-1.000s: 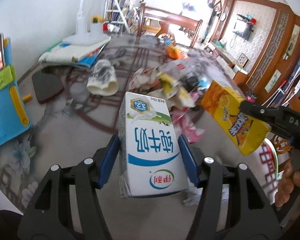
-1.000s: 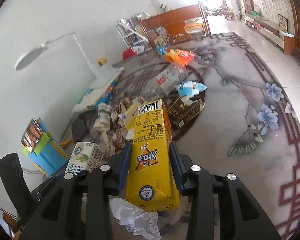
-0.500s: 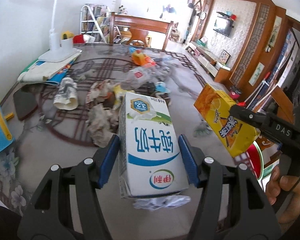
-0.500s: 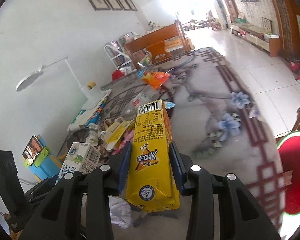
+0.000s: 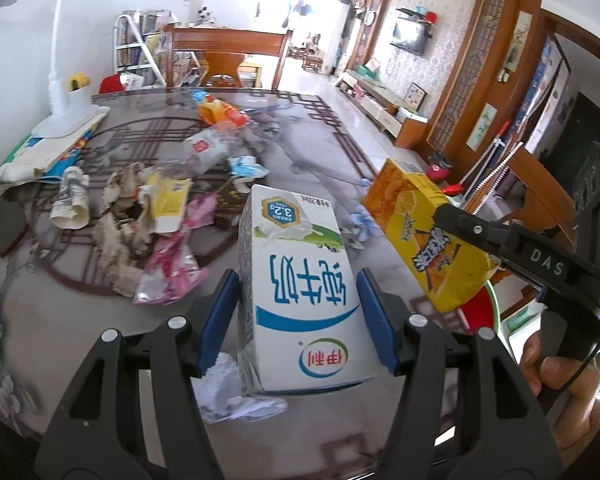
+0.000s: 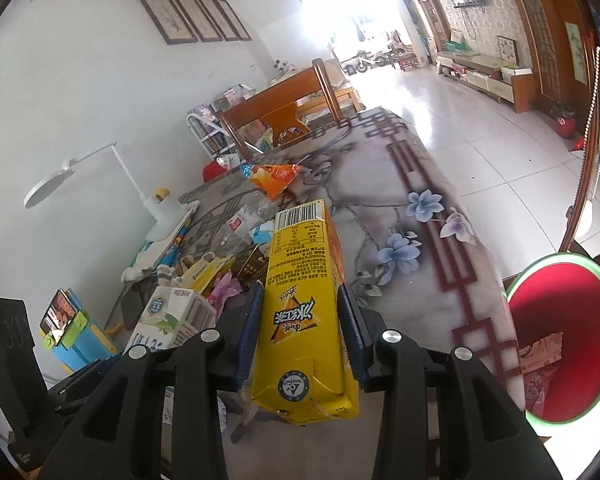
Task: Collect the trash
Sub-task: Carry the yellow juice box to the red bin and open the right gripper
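Two cartons are lifted above the surface (image 5: 80, 344): our left hand-held gripper (image 5: 298, 320) is clenched on the white milk carton (image 5: 300, 300), our right hand-held gripper (image 6: 300, 336) on the yellow drink carton (image 6: 304, 312). Neither is yet in the red bin (image 6: 568, 344) at near right, and crumpled paper, wrappers and bags (image 5: 148, 216) remain at far left. Both cartons look intact and rigid, barely dented.

My milk carton (image 5: 300, 304) hides the tabletop (image 5: 100, 344) straight ahead of my left gripper (image 5: 298, 320), and its lower end covers part of a crumpled white wrapper (image 5: 236, 396) beneath it. To the right, my hand (image 5: 548, 364) is cut off by the frame edge. Beyond my right gripper (image 6: 302, 332), the yellow juice carton (image 6: 304, 292) screens the litter pile (image 6: 224, 276) behind it; the red bin (image 6: 568, 344) to the right runs out of frame. The carton's fine print is too small to read.
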Tool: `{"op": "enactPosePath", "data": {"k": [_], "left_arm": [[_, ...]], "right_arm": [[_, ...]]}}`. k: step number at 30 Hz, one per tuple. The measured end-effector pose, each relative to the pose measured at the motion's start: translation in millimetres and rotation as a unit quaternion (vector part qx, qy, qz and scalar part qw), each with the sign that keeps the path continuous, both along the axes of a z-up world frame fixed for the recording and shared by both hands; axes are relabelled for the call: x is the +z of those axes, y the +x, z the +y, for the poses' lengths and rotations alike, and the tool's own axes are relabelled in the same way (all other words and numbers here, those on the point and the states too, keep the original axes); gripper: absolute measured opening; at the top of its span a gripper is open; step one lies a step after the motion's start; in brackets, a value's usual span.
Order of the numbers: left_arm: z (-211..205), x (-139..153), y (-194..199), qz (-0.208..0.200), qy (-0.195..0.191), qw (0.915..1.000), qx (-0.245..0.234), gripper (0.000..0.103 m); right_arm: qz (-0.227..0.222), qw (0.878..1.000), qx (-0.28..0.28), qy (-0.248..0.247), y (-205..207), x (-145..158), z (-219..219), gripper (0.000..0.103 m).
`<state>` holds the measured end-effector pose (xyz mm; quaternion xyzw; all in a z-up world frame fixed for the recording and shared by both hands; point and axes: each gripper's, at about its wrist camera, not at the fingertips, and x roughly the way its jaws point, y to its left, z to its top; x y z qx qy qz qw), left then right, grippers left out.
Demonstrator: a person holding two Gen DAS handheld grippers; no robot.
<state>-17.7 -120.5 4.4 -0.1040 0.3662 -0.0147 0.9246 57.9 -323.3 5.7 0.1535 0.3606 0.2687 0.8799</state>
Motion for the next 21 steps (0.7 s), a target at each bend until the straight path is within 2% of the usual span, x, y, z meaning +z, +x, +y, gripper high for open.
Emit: {"op": "enactPosePath", "data": {"k": [11,21], "left_arm": [[-30,3,22,0.001,-0.012,0.9994,-0.032,0.058],[-55,-4,39,0.017,-0.025,0.9979,-0.057,0.059]], "right_arm": [[0.005,0.999,-0.038,0.009,5,2,-28,0.036],[0.039,0.994,-0.099,0.031,20,-4,-94,0.037]]}}
